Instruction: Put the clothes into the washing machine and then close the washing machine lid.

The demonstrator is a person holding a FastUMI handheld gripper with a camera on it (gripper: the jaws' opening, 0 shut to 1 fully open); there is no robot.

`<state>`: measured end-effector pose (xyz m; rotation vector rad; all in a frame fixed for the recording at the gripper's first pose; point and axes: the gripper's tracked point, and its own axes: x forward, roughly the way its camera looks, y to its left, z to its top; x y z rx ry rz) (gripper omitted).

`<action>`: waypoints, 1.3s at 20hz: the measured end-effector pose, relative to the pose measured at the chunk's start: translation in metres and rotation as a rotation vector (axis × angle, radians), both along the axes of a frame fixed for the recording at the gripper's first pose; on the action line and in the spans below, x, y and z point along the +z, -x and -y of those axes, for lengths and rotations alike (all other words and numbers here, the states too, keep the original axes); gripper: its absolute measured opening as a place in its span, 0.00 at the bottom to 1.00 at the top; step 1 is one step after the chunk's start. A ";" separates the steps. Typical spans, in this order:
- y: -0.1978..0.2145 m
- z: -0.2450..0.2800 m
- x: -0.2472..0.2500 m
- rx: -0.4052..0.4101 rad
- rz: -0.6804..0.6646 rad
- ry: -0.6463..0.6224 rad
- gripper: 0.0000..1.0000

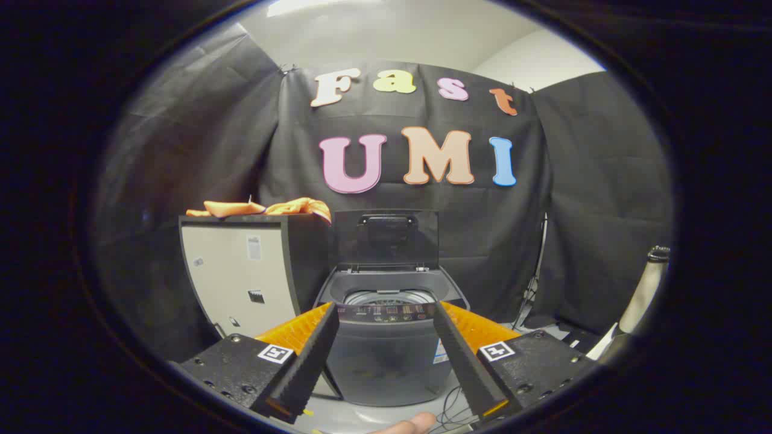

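While the hand-held gripper (386,355) hangs wide apart and holds nothing, the first step is judged not yet begun: no cloth is taken. Its two fingers frame the small dark grey top-loading washing machine (389,343), which stands just ahead of and between them on the pale surface (362,419).

The machine's dark hinged lid (386,238) stands upright at the back, so the round drum opening (389,296) lies bare and ready. A control strip runs along the front rim.

The crumpled orange cloth (265,208) lies on top of a tall cream-fronted cabinet with a dark frame (247,274), just left of the machine and beyond the fingers. It is spread flat and loose, bunched in folds toward its right end, one corner drooping over the cabinet's edge beside the lid.

The next move likely calls for lifting the gripper up and leftward to the cabinet top, then pinching a raised fold. Soft fabric may trail or snag on the edge.

A fingertip (413,424) shows below the fingers; a pale bottle (645,289) stands well off right.
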<state>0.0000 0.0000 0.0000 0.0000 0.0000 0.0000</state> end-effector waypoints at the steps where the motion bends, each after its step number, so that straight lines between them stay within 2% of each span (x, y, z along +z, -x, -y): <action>1: -0.001 0.001 -0.002 -0.006 -0.010 0.002 0.97; 18: -0.003 -0.033 0.014 0.051 0.034 -0.059 0.96; 26: -0.004 -0.036 0.008 0.059 0.000 -0.051 0.96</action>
